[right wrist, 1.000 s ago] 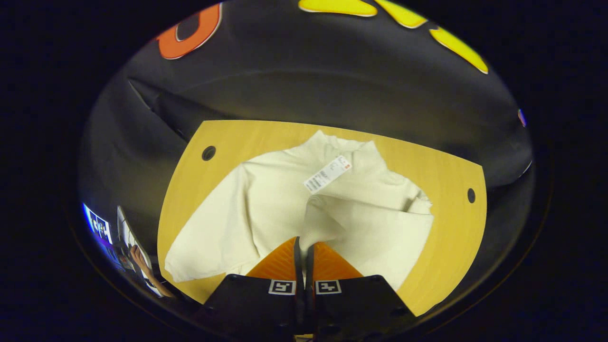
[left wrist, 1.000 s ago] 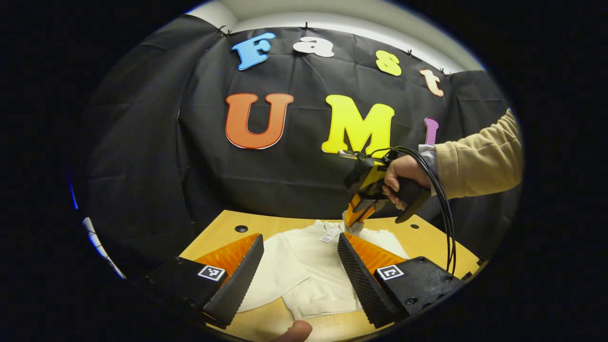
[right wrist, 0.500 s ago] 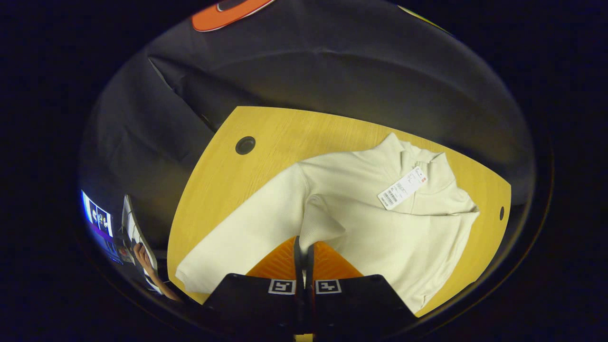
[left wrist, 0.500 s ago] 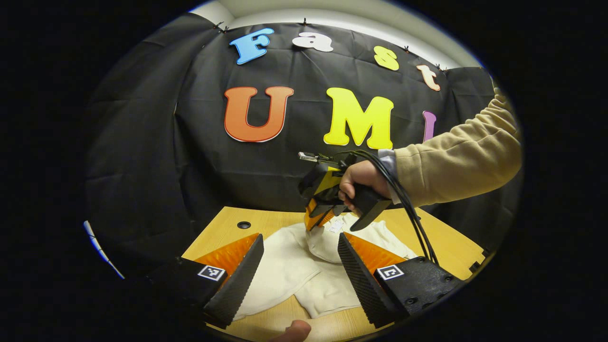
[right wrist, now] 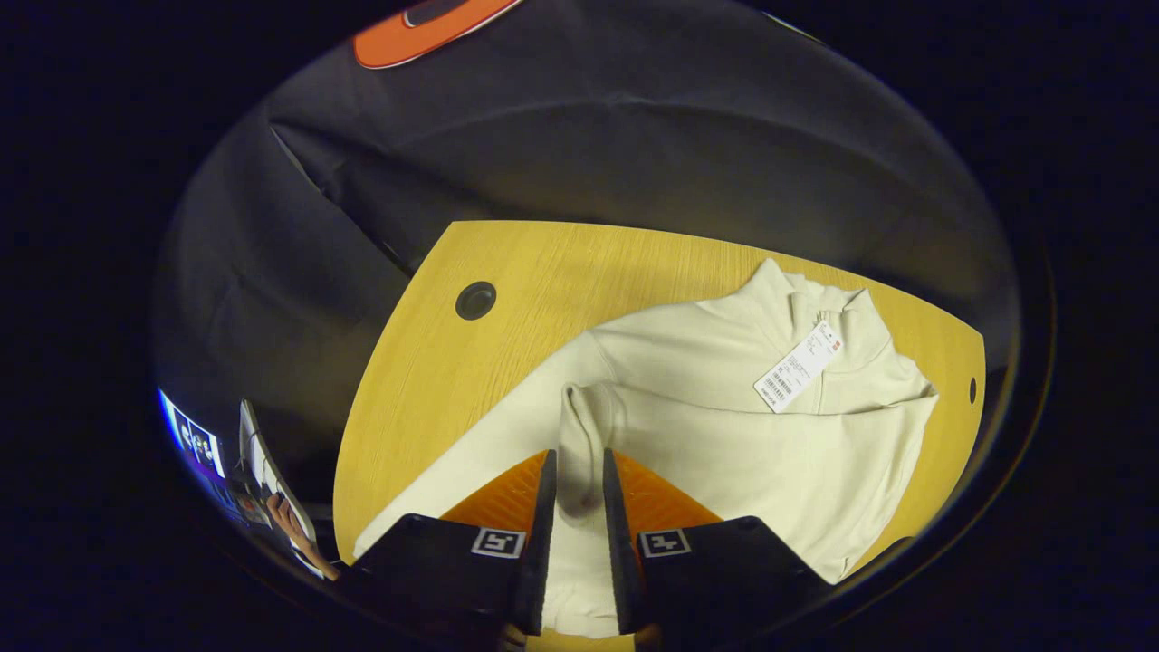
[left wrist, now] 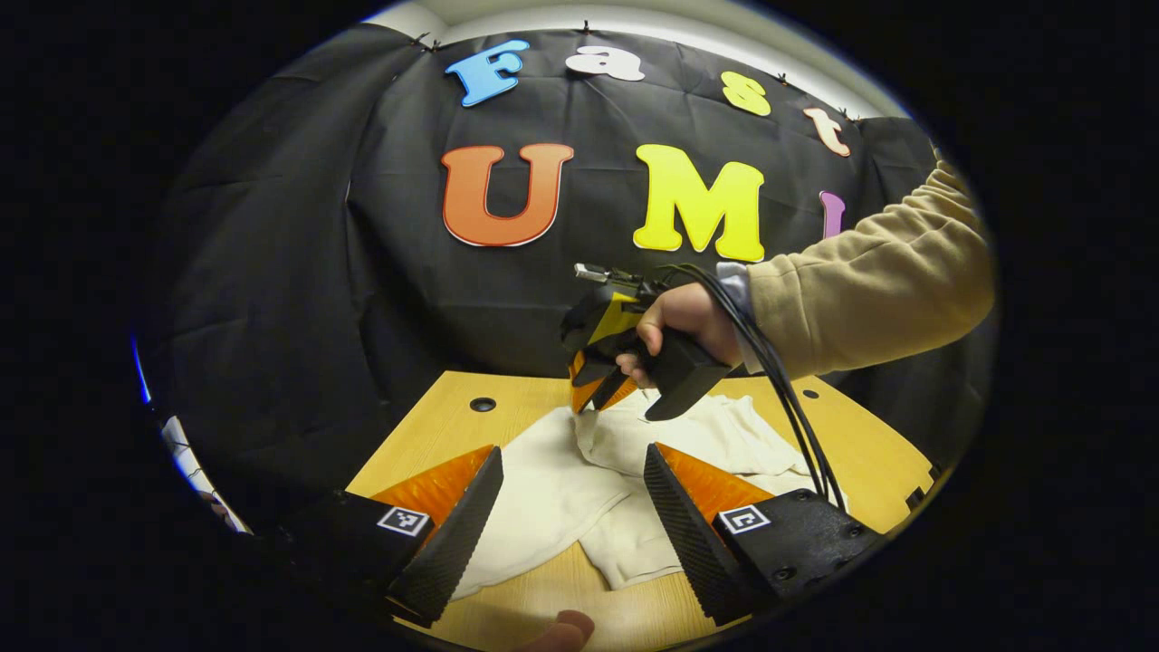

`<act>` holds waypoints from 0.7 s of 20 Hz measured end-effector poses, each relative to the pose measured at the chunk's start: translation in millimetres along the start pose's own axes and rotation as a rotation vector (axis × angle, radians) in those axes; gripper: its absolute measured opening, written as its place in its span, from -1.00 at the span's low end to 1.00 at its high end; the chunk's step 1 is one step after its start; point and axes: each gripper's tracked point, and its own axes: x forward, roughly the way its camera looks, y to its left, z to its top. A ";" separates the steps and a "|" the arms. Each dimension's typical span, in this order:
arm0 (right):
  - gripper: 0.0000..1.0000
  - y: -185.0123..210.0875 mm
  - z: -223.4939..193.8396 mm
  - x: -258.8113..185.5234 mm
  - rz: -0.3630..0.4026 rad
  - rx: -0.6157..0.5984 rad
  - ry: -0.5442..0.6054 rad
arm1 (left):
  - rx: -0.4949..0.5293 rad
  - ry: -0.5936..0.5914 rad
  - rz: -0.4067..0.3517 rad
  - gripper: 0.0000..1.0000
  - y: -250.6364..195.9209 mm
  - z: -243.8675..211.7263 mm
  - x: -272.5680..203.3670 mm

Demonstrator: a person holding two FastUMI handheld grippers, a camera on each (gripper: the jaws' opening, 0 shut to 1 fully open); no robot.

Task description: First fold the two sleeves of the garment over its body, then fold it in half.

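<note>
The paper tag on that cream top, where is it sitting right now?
In the right gripper view the paper tag lies on the cream top just below its collar, toward the right end of the wooden table.

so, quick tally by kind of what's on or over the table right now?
Garments: 1, cream garment
Paper tags: 1, tag near the collar
Grippers: 2, left gripper, right gripper
Table holes: 2, hole and hole
Tables: 1, table
Total: 7
</note>
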 end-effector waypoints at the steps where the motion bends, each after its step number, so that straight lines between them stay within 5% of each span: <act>1: -0.26 -1.0 1.3 -3.9 0.001 0.004 -0.009 | -0.003 0.000 0.008 0.99 1.5 0.4 -1.6; 2: 0.38 -1.9 3.4 -9.9 0.002 0.012 -0.018 | -0.005 0.002 0.015 0.99 3.1 -1.1 -2.7; 5: 0.44 -7.0 10.1 -35.8 0.013 0.026 -0.058 | -0.023 0.026 0.057 0.99 14.3 -10.1 -4.2; 8: 0.96 -27.2 20.9 -75.7 -0.011 0.014 -0.128 | -0.044 0.058 0.126 0.99 33.8 -26.7 -6.2; 14: 0.95 -71.1 21.7 -184.5 0.031 0.020 -0.288 | -0.074 0.135 0.307 0.99 84.8 -61.8 -22.1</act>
